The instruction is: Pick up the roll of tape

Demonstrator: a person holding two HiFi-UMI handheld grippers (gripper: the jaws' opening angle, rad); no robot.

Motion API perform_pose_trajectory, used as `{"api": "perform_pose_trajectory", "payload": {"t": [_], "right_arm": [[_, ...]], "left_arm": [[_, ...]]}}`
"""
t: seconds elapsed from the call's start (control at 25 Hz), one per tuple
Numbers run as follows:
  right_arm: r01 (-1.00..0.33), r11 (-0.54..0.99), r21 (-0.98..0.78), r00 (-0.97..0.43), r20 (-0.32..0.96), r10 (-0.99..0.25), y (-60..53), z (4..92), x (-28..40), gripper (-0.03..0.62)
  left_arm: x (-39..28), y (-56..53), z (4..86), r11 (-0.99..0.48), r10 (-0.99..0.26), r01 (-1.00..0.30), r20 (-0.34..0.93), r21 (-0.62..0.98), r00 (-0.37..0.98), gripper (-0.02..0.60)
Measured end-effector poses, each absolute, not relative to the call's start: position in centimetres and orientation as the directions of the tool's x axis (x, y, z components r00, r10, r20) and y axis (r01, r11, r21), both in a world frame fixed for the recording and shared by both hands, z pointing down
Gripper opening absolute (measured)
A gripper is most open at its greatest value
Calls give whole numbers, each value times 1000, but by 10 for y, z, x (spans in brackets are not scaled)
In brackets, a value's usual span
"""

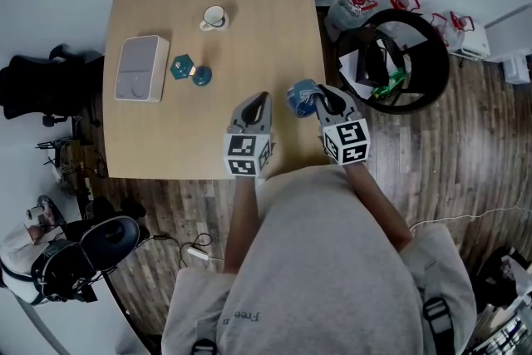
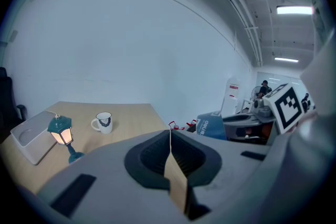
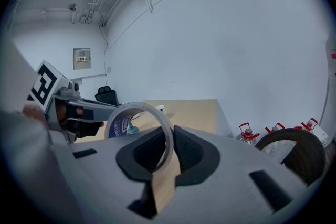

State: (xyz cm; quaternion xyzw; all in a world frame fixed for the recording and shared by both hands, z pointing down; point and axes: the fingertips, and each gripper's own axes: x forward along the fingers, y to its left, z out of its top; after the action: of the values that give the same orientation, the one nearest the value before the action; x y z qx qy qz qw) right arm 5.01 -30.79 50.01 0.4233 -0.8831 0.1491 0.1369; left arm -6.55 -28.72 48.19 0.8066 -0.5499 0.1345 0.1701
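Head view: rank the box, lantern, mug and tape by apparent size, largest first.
1. box
2. lantern
3. tape and mug look alike; the tape, held in the right gripper, sits nearer the camera and is partly hidden, so unranked.

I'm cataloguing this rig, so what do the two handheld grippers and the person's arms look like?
The left gripper and right gripper are alike: light grey moulded bodies, black ridged pads, each with a white cube bearing black square markers. The person wears a grey top; forearms uncovered.

"Free" on the person's shirt [image 1: 243,317]; print on roll of tape [image 3: 117,126] illegible.
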Motion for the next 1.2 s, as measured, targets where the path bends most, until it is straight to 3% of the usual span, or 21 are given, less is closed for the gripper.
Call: {"api": "perform_pose_trajectory", "payload": {"t": [1.2], "right_arm": [[-800,584,-135,-588,366,-721,-307,498,57,44]], "left_arm": [[-65,-284,482,-343,-836,-931,412,124,363,8]]}}
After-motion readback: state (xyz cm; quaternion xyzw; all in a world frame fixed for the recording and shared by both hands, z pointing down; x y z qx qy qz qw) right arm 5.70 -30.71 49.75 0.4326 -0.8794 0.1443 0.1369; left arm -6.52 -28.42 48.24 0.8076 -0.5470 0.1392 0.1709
